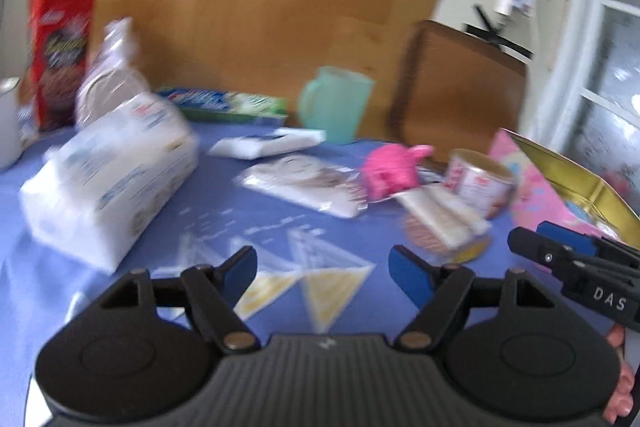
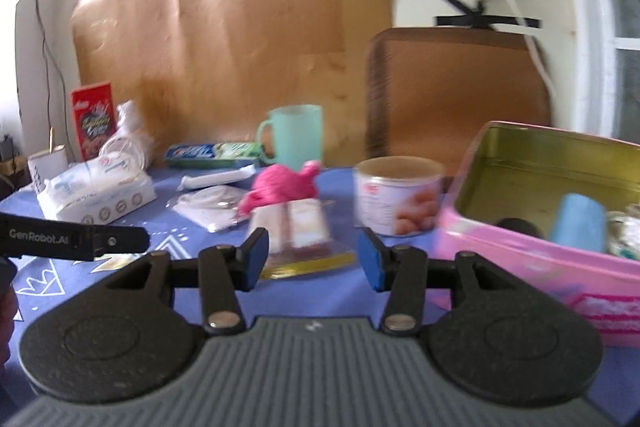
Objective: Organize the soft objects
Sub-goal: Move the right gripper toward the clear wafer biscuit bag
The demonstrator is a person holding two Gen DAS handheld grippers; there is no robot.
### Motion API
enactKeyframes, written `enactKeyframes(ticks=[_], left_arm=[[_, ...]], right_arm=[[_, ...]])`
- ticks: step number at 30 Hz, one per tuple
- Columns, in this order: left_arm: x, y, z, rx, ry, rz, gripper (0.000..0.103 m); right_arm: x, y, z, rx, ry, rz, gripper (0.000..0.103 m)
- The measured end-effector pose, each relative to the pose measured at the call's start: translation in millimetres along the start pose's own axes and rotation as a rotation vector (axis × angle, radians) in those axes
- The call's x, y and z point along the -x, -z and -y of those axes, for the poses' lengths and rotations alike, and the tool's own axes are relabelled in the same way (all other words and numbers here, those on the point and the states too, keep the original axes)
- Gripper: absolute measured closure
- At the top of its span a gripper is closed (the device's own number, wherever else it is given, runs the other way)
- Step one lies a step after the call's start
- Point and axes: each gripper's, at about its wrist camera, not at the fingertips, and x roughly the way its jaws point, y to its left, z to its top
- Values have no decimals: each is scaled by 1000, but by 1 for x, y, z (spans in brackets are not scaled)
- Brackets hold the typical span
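Left wrist view: left gripper [image 1: 322,277] hovering over the near part of the blue tablecloth [image 1: 208,199], jaws standing moderately apart with nothing between them. Lying ahead, toward the middle of the cloth: pink soft toy [image 1: 386,169], probably light and squashy, best pinched across its plump body rather than the thin limb. Resting just in front of it, a clear-wrapped white pack [image 1: 442,217], likely slippery film over a soft filling, so gripping across its narrow width. Sitting toward the left edge, a big white tissue pack [image 1: 112,179], bulky but yielding, probably too broad except at a corner or seam. Entering from the right, right gripper [image 1: 536,239].

Right wrist view: right gripper [image 2: 312,253] pointing at the white pack [image 2: 292,227], jaws partly apart and empty, not touching it. Waiting at the right edge, open pink tin [image 2: 532,259] already holding a few items, seemingly the destination. Standing between pack and tin, a rigid can [image 2: 396,195], probably not one for sorting.
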Motion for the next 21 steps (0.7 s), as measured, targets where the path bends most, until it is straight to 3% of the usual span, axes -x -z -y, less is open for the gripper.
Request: enactKeyframes(ticks=[4, 9, 14, 21], left_arm=[[-3, 1, -18, 86, 54, 0, 26], [-5, 1, -27, 139, 98, -6, 23], [-5, 4, -31, 160, 109, 2, 23], [-3, 5, -27, 134, 102, 12, 18]], right_arm=[[-18, -4, -6, -14, 9, -22, 46], [-35, -12, -7, -18, 45, 1, 7], [-74, -9, -1, -48, 32, -206, 9], [-72, -4, 4, -90, 10, -226, 14]])
